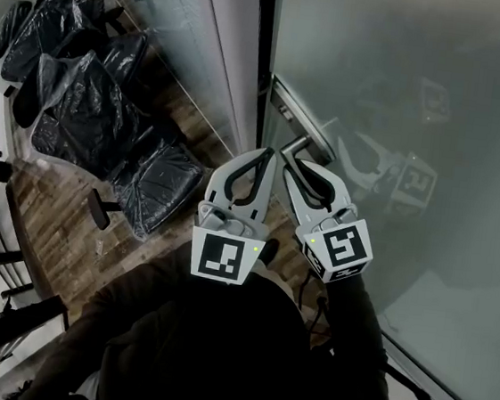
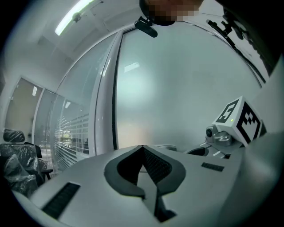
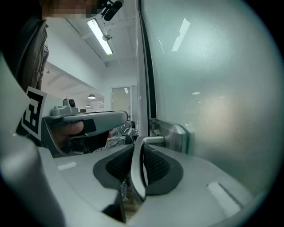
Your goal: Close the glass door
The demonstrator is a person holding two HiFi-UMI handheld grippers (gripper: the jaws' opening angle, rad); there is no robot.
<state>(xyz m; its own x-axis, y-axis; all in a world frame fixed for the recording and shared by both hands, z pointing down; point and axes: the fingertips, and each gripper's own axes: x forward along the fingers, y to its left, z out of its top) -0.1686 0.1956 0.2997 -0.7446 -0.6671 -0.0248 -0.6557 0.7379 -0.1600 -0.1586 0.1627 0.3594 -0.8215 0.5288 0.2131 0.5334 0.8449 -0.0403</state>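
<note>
Tool on the right [image 3: 139,146] pinches the lever handle [image 3: 156,141] of the glass door [image 3: 213,88], clear only in its own view. Left tool [image 2: 142,147] pressed together, empty, just beside it. Head view adds plastic-wrapped chairs [image 1: 81,104] beyond.

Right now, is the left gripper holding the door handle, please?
No, the left gripper is shut on nothing in its own view; the right gripper clamps the door handle.
</note>
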